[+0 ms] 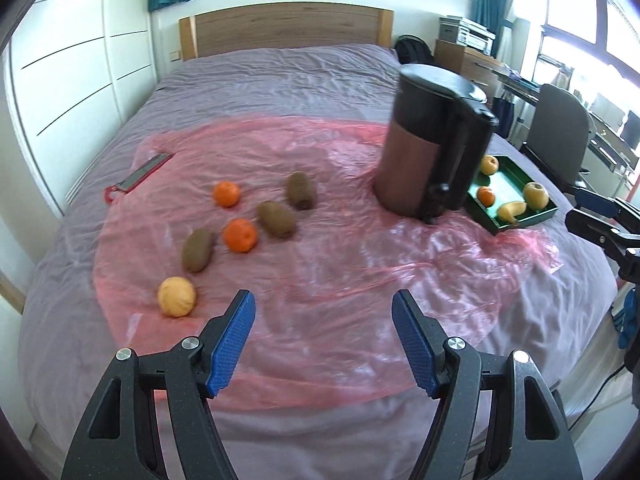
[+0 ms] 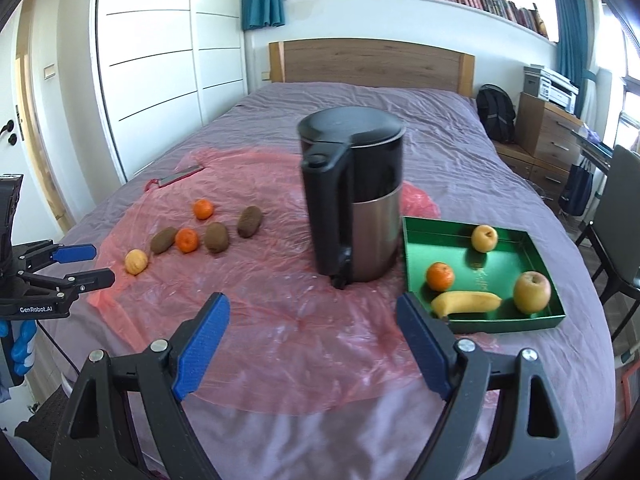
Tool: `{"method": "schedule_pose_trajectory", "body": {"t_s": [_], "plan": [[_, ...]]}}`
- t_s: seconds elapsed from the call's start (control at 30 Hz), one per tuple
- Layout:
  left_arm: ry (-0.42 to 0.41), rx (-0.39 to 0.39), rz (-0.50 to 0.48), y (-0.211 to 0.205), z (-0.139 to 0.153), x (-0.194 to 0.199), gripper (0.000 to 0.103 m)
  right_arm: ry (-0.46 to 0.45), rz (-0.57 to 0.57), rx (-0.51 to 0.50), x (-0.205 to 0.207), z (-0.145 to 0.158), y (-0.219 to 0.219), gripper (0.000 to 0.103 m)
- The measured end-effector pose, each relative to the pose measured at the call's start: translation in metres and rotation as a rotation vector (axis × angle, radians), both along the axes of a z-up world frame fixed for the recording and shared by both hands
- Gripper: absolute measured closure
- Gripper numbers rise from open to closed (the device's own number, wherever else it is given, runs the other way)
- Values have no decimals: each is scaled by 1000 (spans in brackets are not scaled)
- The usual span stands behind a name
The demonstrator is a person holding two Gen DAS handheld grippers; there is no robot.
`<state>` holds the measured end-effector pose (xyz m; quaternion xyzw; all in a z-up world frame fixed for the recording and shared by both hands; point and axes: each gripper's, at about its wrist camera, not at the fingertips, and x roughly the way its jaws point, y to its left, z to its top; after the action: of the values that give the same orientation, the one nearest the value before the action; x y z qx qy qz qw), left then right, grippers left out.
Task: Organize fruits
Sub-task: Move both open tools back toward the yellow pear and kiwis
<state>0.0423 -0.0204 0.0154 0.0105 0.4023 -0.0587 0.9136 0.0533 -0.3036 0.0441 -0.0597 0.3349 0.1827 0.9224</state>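
**Four fruits in the tray, six still loose on the bed**

Your left gripper (image 1: 323, 312) hangs nearest the lens, over the near edge of the pink plastic sheet (image 1: 320, 280), its blue pads standing apart with nothing between them. Your right gripper (image 2: 313, 316) is the same: jaws spread, empty, over the near side of the sheet.

By my reading you are less than halfway. The green tray (image 2: 416, 256) sits toward the right edge of the bed (image 2: 360, 100), just beside the black kettle (image 2: 354, 200), and it holds four pieces: a banana (image 2: 466, 303) along its near wall, a mandarin (image 2: 440, 276), a large apple (image 2: 532, 292) in the near right corner and a smaller apple (image 2: 484, 238) toward the far side.

What is left lies on the left half of the sheet, well apart from the tray: three kiwis (image 1: 197, 249) (image 1: 277, 219) (image 1: 301, 190), two mandarins (image 1: 240, 235) (image 1: 226, 193) and a pale yellow-orange fruit (image 1: 176, 297), the closest to your left gripper. The kettle stands between this group and the tray, so each carry will likely have to pass around or in front of it. A red-handled flat object (image 1: 138, 178) at the sheet's far left corner looks like no part of the job.
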Motion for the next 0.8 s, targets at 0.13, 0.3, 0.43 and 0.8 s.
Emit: {"method": "schedule_pose_trajectory", "body": {"t_s": [0.13, 0.3, 0.43, 0.8], "plan": [[6, -5, 49, 34, -8, -5, 34, 15, 28, -5, 3, -3, 25, 0], [15, -10, 114, 80, -24, -9, 28, 36, 58, -25, 8, -10, 55, 0], [35, -32, 171, 115, -39, -9, 28, 60, 75, -41, 15, -20, 75, 0], [82, -83, 234, 173, -72, 13, 28, 130, 161, -87, 49, -53, 140, 0]]}}
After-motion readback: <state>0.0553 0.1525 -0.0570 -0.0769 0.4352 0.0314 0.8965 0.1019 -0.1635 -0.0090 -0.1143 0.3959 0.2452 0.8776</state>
